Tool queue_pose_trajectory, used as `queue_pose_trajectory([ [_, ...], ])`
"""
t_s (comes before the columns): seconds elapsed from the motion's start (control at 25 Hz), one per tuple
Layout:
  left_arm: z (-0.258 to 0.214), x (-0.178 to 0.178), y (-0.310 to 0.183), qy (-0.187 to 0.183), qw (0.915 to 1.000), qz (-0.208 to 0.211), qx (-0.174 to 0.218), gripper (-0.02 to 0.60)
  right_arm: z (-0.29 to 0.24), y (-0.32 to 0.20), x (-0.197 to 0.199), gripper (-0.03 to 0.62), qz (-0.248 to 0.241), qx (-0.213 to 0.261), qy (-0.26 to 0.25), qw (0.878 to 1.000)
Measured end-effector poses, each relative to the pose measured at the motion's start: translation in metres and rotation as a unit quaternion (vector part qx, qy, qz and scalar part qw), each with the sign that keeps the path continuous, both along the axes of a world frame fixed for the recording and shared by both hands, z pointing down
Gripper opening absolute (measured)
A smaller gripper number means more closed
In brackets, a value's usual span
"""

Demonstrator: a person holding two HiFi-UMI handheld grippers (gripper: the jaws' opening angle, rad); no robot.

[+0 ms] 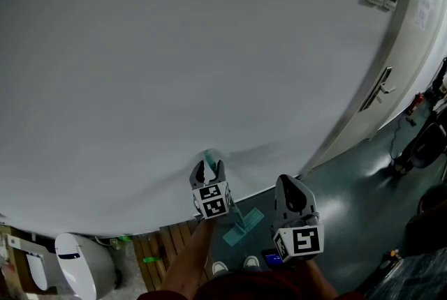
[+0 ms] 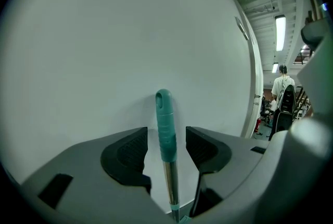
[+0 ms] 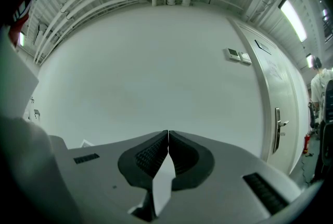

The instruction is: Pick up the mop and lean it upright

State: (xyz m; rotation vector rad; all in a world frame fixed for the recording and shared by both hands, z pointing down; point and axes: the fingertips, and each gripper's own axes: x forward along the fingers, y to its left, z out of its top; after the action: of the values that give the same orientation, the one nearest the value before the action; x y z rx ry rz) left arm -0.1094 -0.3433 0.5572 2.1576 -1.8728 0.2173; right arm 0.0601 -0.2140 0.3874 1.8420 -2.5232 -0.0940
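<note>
while the left claw (image 1: 209,167) stands wide, its two dark ribbed pads (image 2: 130,152) well apart, the long-handled teal and chrome mop (image 2: 167,129) rises upright between them. a strip of plain white wall (image 1: 174,47) shows on each side of the handle, so neither pad presses on it.

the top of the handle is a teal plastic grip with a rounded tip and a small slot-shaped hanging hole. the grip is lightly segmented along its length. below it runs a thin, shiny chrome shaft with a teal collar further down, at the bottom edge of the left gripper view.

from the head view the shaft slants down from the left claw to a flat, rectangular teal mop head (image 1: 244,226). the mop head lies on the dark grey-green floor (image 1: 349,201) near the foot of the wall. the tip of the grip sits close in front of the wall and throws a soft shadow on it; whether it touches the wall i cannot tell.

the right claw (image 3: 168,137) is closed, its ribbed pads meeting tip to tip with nothing between them. it is held to the right of the mop, apart from it, and faces the same wall. a pair of pale shoes (image 1: 235,265) shows on the floor just below the mop head.
</note>
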Motion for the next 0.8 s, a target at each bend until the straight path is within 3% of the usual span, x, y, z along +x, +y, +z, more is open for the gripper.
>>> queue_pose_trajectory([
  [0.8, 0.0, 0.0016, -0.0074, 0.001, 1.0, 0.004, 0.002, 0.115, 0.0032, -0.0071, -0.0006, 0.018, 0.003, -0.007, 0.002, 1.0],
])
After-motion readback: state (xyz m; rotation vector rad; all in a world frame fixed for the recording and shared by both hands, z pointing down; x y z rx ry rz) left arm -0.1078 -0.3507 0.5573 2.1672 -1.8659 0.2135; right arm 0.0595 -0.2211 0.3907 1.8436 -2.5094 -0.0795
